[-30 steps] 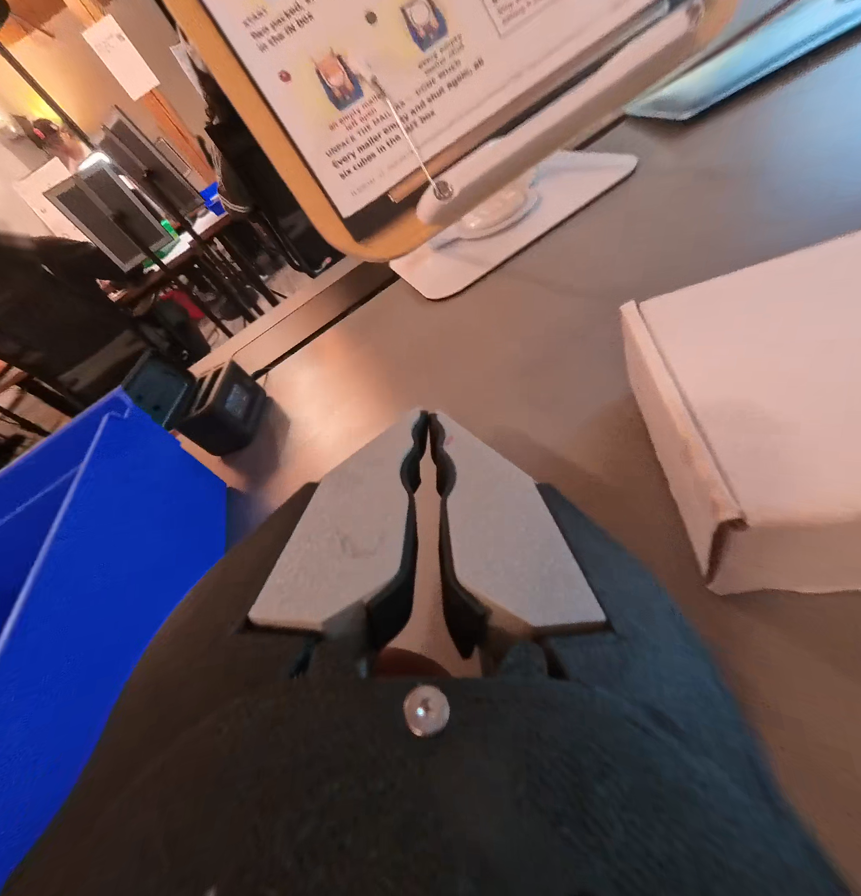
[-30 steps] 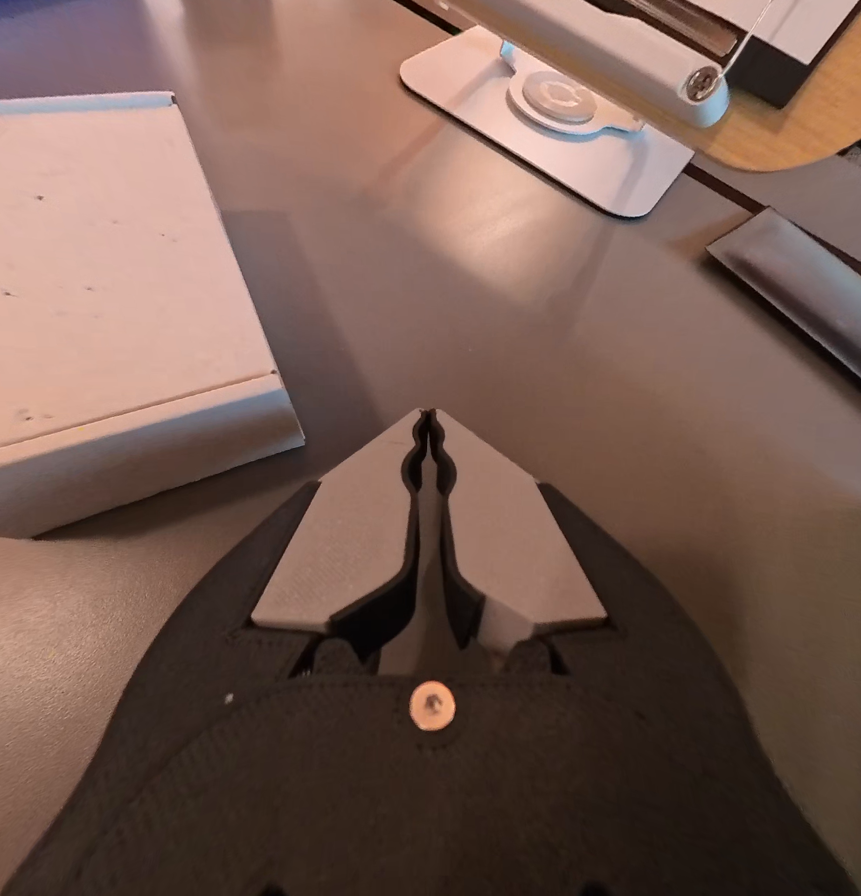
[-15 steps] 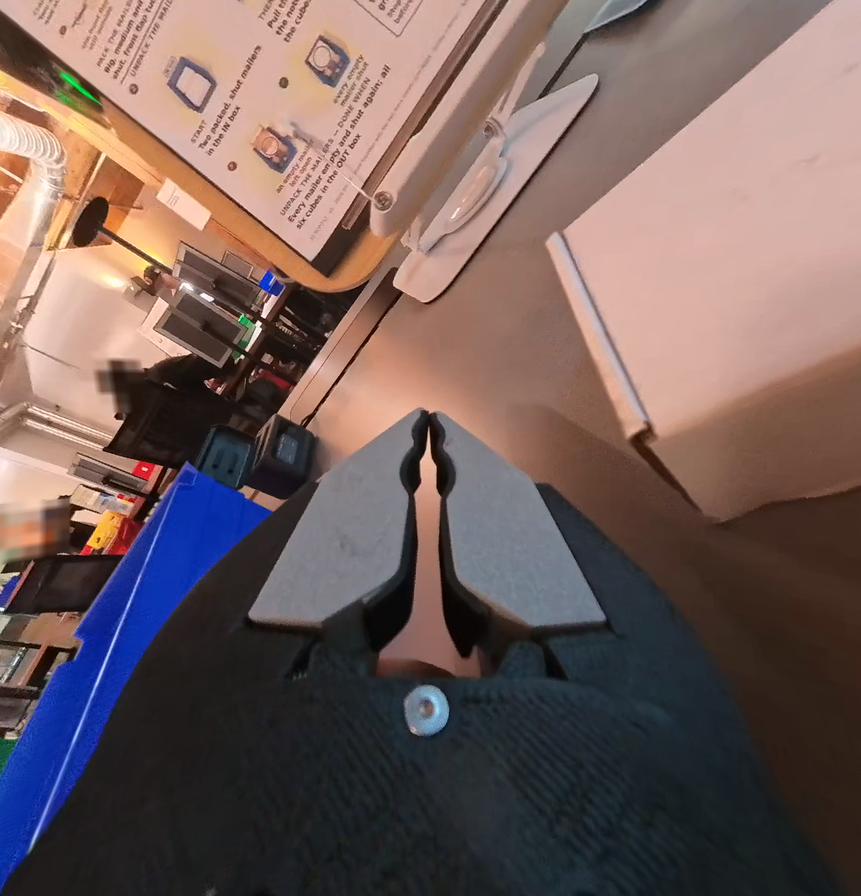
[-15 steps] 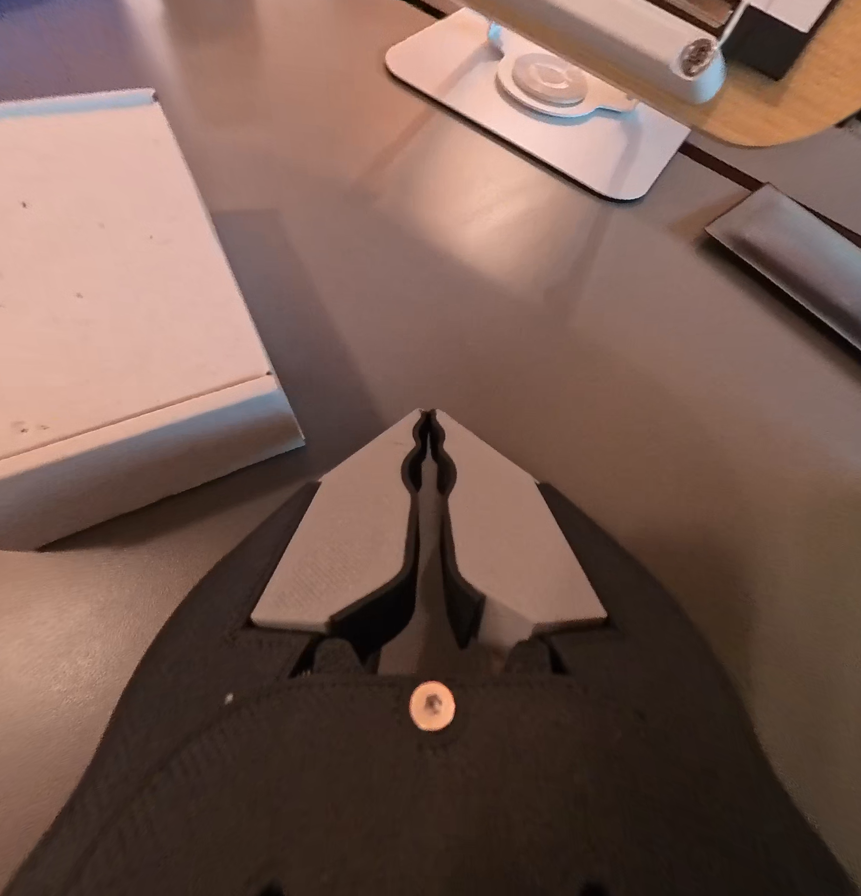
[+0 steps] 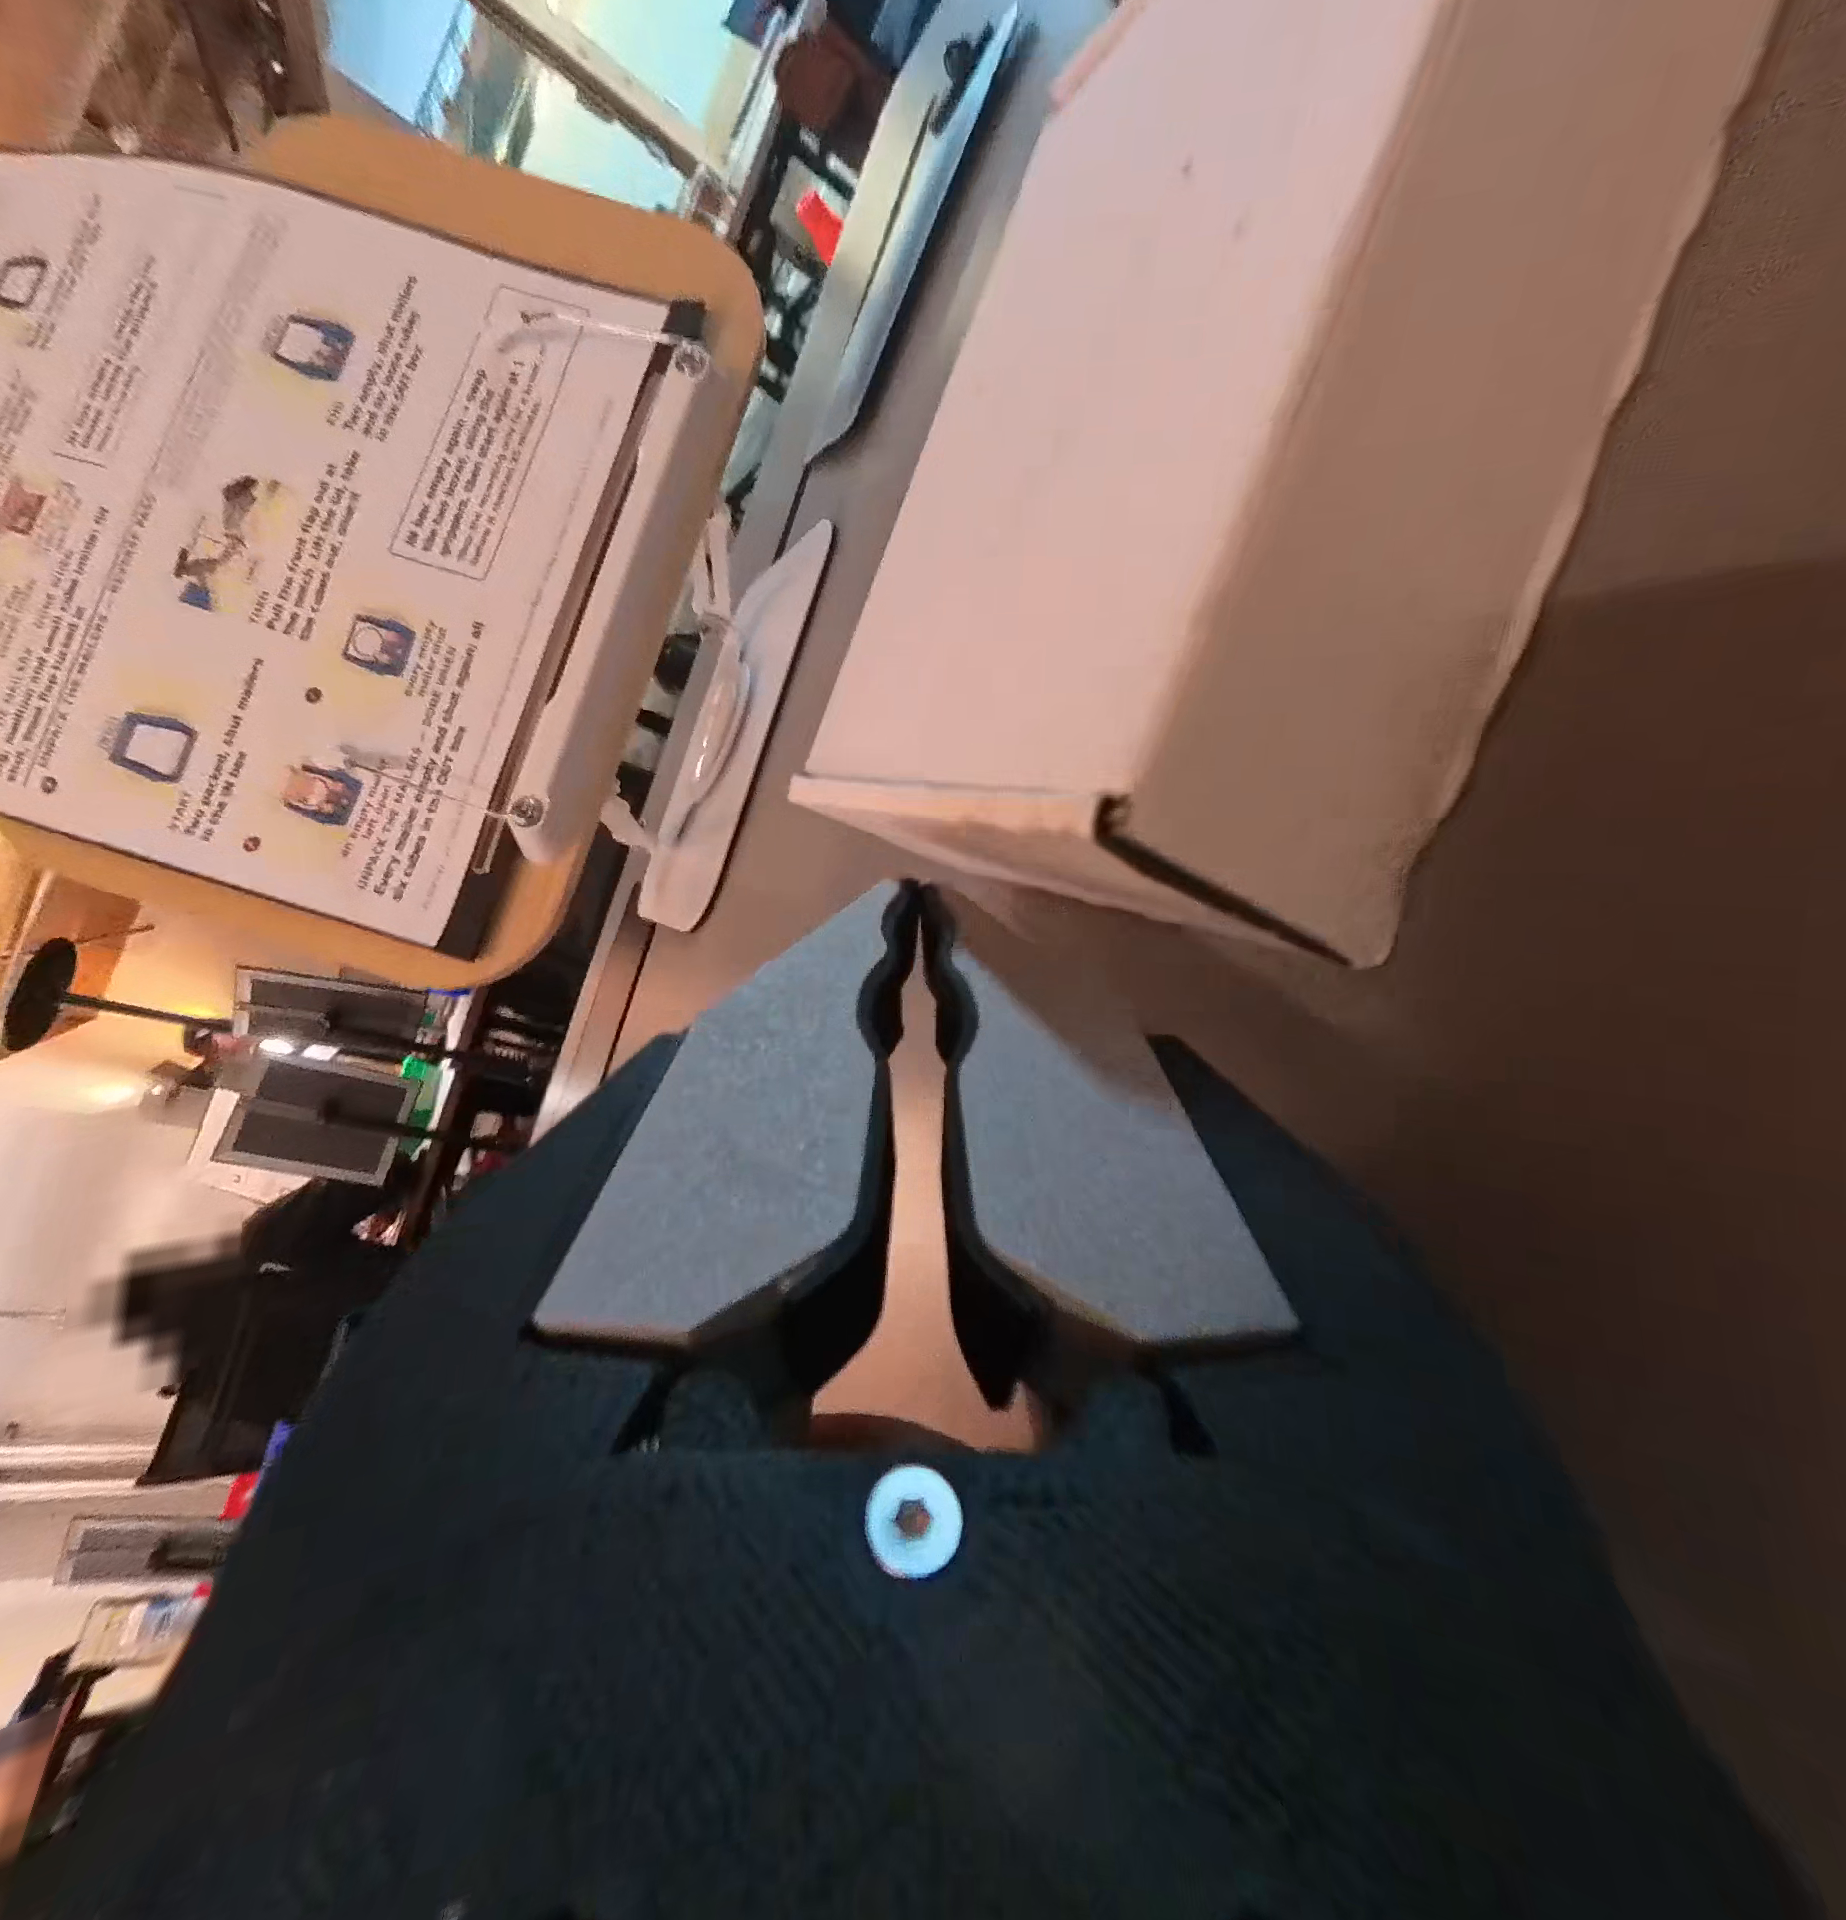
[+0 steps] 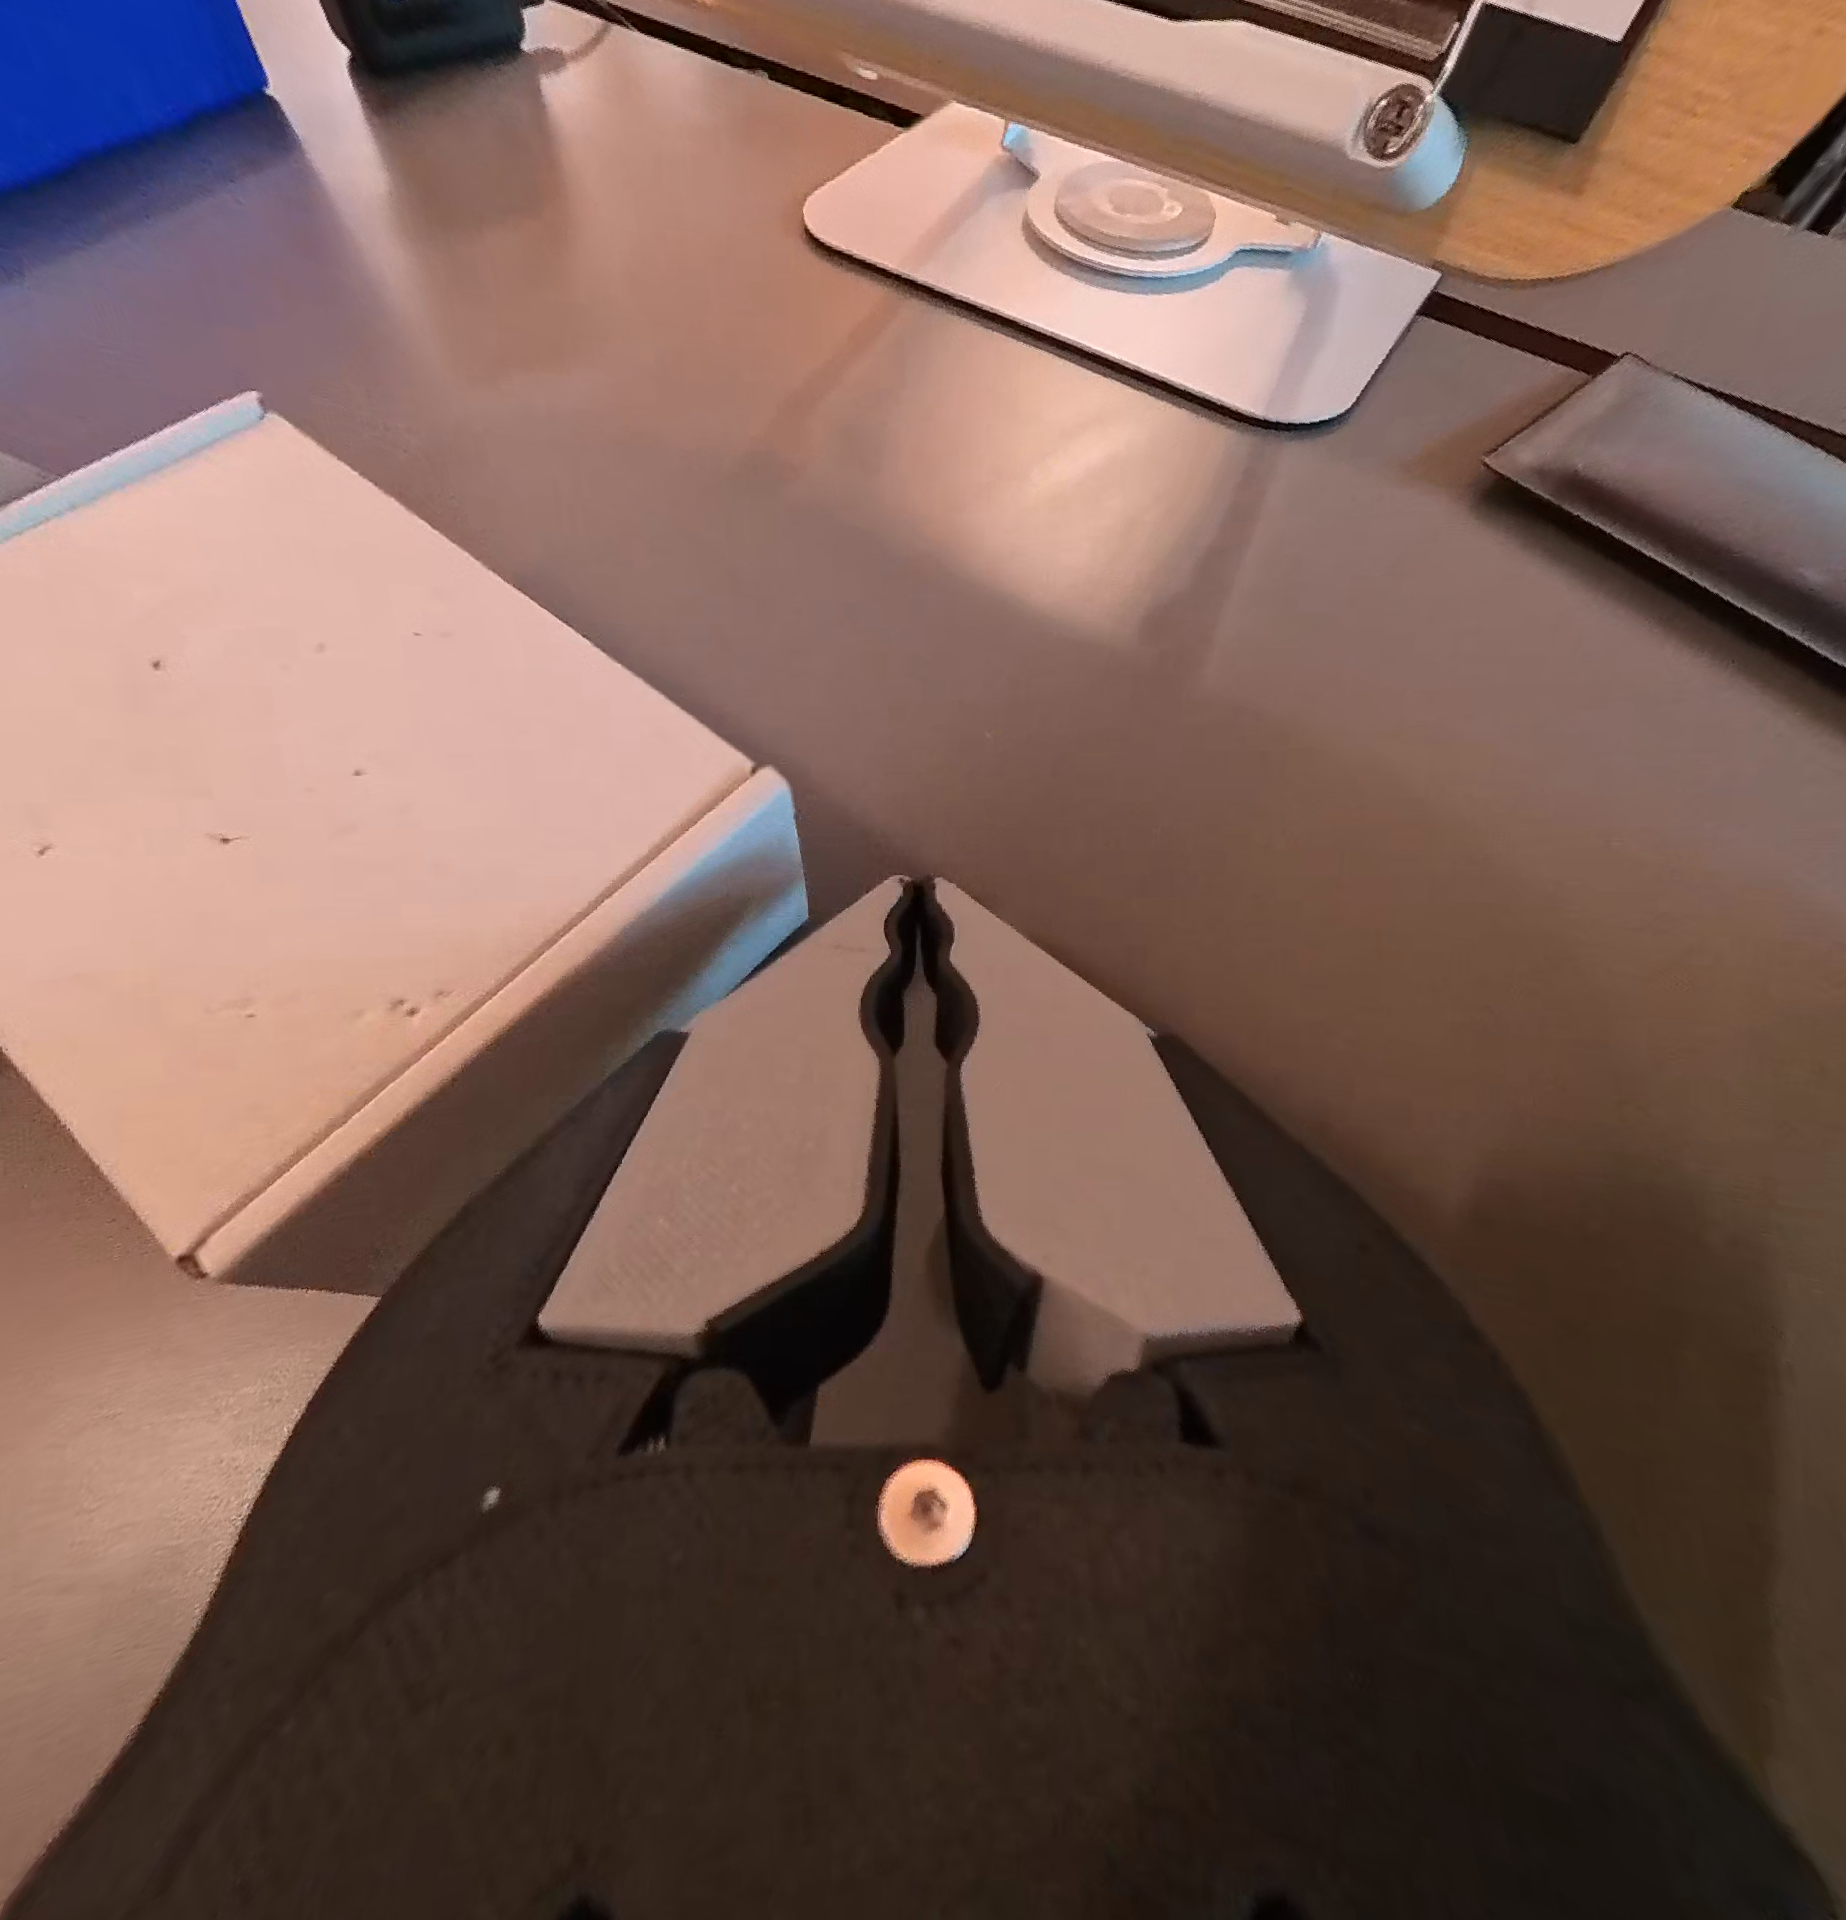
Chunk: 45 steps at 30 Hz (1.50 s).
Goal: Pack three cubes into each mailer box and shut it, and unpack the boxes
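A closed white mailer box (image 5: pixel 1189 436) lies on the grey table. In the left wrist view the picture is rolled hard over, and my left gripper (image 5: pixel 917 896) is shut and empty with its tips right at the box's near corner edge. In the right wrist view the same box (image 6: pixel 275 790) lies to the left, and my right gripper (image 6: pixel 920 891) is shut and empty, its tips just off the box's right corner. No cubes are in view.
A wooden board with an instruction sheet (image 5: pixel 264 520) stands on a white stand (image 6: pixel 1127 249) at the back of the table. A blue bin (image 6: pixel 77 83) is at the far left. A dark flat pouch (image 6: pixel 1708 530) lies at the right. The gap from one gripper's tips to the other's is roughly 20 cm. The left gripper is farther from the dark flat pouch (image 6: pixel 1708 530), some 40 cm, than the right, some 30 cm.
My left gripper has rolled strongly and moved up to the box's corner; the blue bin has left its view. My right gripper has swung closer to the box's right corner. Both stayed shut.
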Tool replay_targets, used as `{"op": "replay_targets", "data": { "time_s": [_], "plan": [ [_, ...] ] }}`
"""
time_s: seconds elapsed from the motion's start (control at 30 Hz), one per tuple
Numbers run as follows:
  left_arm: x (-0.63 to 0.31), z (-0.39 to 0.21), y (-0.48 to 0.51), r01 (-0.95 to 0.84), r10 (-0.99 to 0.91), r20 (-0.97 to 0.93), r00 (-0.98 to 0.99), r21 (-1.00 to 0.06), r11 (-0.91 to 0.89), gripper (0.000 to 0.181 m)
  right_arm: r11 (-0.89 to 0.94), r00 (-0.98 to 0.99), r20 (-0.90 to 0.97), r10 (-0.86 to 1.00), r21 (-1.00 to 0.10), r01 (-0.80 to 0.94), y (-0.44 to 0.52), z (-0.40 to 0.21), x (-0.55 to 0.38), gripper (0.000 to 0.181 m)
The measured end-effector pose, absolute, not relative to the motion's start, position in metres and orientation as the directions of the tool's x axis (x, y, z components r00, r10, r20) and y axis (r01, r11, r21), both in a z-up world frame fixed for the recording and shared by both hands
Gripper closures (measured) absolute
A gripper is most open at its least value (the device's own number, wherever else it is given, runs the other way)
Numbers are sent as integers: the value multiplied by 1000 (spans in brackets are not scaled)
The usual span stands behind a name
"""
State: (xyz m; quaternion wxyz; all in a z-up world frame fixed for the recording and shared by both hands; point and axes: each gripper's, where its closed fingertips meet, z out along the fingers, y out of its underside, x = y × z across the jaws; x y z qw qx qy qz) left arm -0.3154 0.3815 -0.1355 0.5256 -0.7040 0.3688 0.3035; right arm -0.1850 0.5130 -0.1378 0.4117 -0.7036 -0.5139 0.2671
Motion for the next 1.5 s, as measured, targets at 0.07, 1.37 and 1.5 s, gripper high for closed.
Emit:
{"op": "replay_targets", "data": {
  "time_s": [0.07,1.37,1.5],
  "plan": [
    [-320,-137,381,-847,-193,-826,529,-498,-188,181,-147,330,28,944,-858,493,513,-137,-185,181],
    [-276,-84,349,-483,-367,-474,800,-873,75,181,-83,-116,-177,977,-822,563,441,-101,-156,181],
    [-289,-78,352,-421,-324,-415,850,-906,54,181,-73,-80,-138,987,-838,541,457,-110,-159,180]
  ]
}}
